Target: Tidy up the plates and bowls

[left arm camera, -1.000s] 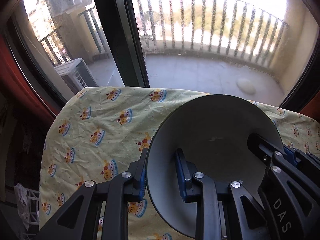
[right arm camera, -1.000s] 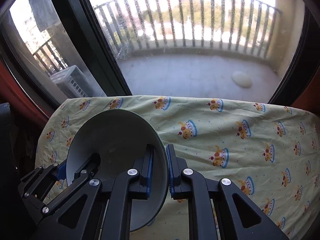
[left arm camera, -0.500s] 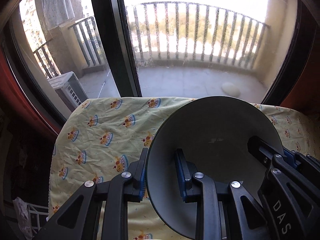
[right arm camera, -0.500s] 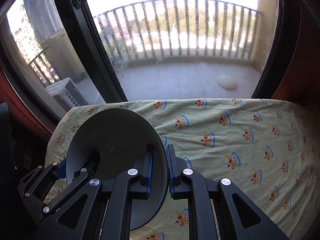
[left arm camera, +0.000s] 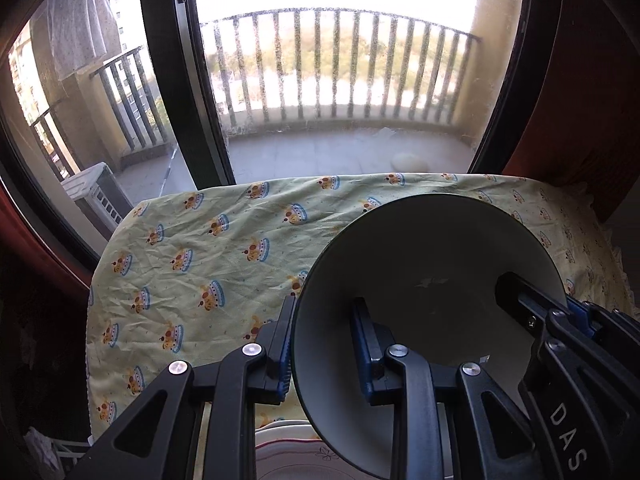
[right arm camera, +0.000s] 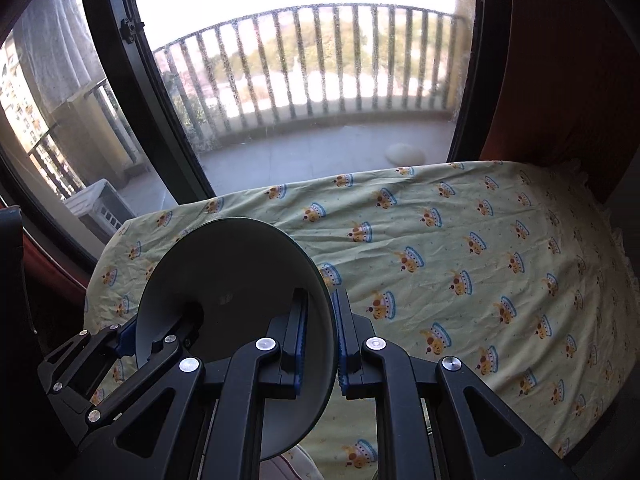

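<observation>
Bowl point(left arm camera: 432, 280), grey and tilted on edge, hangs above the crown-print cloth point(left arm camera: 208, 248), gripped on both sides: the left gripper point(left arm camera: 322, 344) pinches its left rim, the right gripper point(right arm camera: 323, 334) its right rim. A white plate point(left arm camera: 288, 452) shows just under the bowl, at the cloth's near edge.

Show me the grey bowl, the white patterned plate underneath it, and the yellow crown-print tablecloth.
grey bowl point(left arm camera: 432, 264): left wrist view, on its inner wall.
white patterned plate point(left arm camera: 288, 454): left wrist view, bottom edge, on its decorated rim.
yellow crown-print tablecloth point(right arm camera: 460, 248): right wrist view, on bare cloth right of the bowl.
</observation>
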Tool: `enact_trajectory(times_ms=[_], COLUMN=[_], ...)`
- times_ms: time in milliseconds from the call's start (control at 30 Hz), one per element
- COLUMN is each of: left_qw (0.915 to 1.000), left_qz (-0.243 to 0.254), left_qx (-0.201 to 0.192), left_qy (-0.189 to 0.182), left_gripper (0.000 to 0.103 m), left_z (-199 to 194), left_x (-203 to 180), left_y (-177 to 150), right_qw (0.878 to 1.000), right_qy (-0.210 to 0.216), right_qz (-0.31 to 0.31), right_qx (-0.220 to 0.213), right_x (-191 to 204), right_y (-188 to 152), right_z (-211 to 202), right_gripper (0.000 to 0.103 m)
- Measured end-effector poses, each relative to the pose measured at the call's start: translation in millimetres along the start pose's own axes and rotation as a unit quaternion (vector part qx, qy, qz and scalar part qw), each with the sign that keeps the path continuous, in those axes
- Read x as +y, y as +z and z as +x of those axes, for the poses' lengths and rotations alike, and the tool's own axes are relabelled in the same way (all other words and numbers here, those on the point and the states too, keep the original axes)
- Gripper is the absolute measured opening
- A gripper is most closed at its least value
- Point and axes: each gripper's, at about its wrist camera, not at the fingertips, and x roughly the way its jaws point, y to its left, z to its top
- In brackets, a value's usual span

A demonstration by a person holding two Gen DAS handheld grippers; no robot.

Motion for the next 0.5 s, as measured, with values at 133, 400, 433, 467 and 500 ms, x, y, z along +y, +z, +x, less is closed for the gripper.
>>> enact_trajectory(times_ms=[133,400,433,467,500], left_qw=[0.9999,0.9997,0.9997,0.9997,0.9997], left_qz=[0.01,0.021,0.021,0.022,0.024], left_qx=[-0.003,-0.005,-0.004,-0.002,-0.001], left_qy=[-0.007,-0.009,-0.009,-0.009,-0.009], left_gripper=[0.024,0.025,0.025,0.025,0.025], left_z=[-9.5,-26.1,-27.1,-28.0,-28.8], left_x=[-7.5,-29.9,-33.0,-36.6,-40.8], left_y=[-12.0,-37.2,-40.5,-43.8,-46.9], right_qw=[1.0,1.0,1.0,1.0,1.0], right_qy=[-0.008,-0.007,-0.006,-0.005,-0.005], right_qz=[0.008,0.021,0.02,0.019,0.019], right_qx=[-0.003,-0.002,-0.002,-0.001,0.0], right_x=[-7.0,-28.8,-31.7,-35.1,-38.6], right_y=[-13.8,-42.1,-45.4,-48.9,-52.1], right_z=[-13.9,-35.9,-37.9,-39.7,-41.4], right_gripper=[0.016,0.016,0.016,0.016,0.016])
